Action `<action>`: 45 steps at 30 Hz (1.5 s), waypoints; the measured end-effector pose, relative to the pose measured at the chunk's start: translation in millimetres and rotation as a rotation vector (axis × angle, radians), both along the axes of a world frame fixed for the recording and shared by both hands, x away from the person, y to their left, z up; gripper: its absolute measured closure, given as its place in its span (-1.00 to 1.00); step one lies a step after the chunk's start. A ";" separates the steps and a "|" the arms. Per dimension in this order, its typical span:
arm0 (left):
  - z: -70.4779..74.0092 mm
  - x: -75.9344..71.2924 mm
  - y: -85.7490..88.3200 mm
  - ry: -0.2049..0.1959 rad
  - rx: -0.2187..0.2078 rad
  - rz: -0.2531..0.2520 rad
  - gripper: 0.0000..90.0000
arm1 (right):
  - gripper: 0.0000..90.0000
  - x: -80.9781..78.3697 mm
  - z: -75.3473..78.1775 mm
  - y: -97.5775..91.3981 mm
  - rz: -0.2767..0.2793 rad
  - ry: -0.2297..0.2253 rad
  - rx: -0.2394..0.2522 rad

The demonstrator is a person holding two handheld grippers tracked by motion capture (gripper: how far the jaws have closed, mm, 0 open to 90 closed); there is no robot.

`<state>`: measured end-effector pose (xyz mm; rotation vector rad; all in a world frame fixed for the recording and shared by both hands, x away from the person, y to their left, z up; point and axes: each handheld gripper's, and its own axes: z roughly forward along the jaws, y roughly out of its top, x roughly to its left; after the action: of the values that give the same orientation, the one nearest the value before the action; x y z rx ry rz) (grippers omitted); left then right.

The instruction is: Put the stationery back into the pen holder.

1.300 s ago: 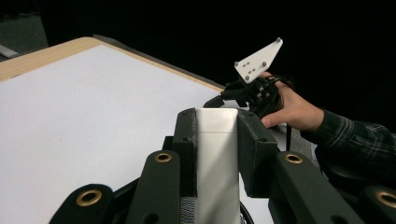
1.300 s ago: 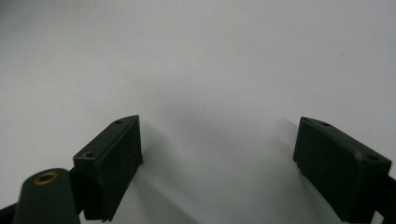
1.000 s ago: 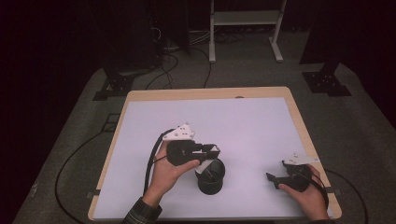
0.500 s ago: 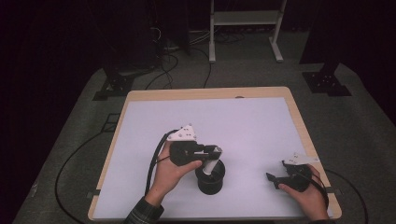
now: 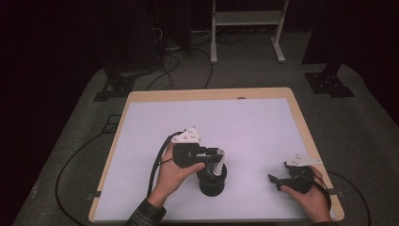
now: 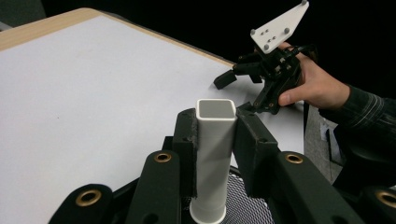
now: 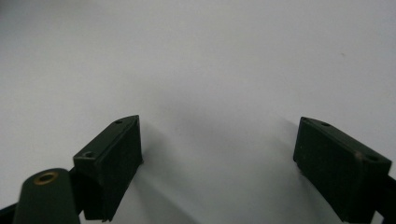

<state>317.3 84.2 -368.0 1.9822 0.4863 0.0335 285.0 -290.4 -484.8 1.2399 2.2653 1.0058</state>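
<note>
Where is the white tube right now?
The white tube stands upright between the left gripper's pads, over the black mesh cup. In the high view that is near the table's front edge, left of the right gripper.

Between the left gripper's [image 6: 215,140] jaws stands the square tube [image 6: 214,154], upright, a pad touching each side. Its foot sits in the mesh cup [image 5: 211,179] directly below the jaws. Beyond the jaw tips, well apart across the table [image 5: 263,122], the right gripper [image 6: 243,91] rests near the table's edge. Between the right gripper's own wide-set jaws lies bare table surface, with the jaw tips close above it.
</note>
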 end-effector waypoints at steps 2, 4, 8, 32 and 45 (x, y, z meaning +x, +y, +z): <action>-0.2 -0.4 -0.4 -0.004 0.006 0.001 0.57 | -0.68 0.0 0.0 0.0 0.000 0.000 0.000; -0.7 -0.6 -0.7 -0.002 0.015 -0.002 0.57 | -0.68 0.0 0.0 0.0 0.000 0.000 0.000; -1.6 -1.5 -0.3 -0.011 0.045 -0.003 0.56 | -0.68 0.0 0.0 0.0 0.000 -0.001 0.000; 14.4 2.4 33.5 -0.033 0.020 0.088 0.46 | -0.68 -0.1 0.0 0.0 0.000 0.000 0.000; 18.8 12.9 65.6 -0.044 0.054 0.208 0.29 | -0.68 0.0 0.0 0.0 0.000 0.000 0.000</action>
<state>330.2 149.8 -349.2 1.9714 0.6669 0.2223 285.0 -290.4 -484.8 1.2403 2.2652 1.0061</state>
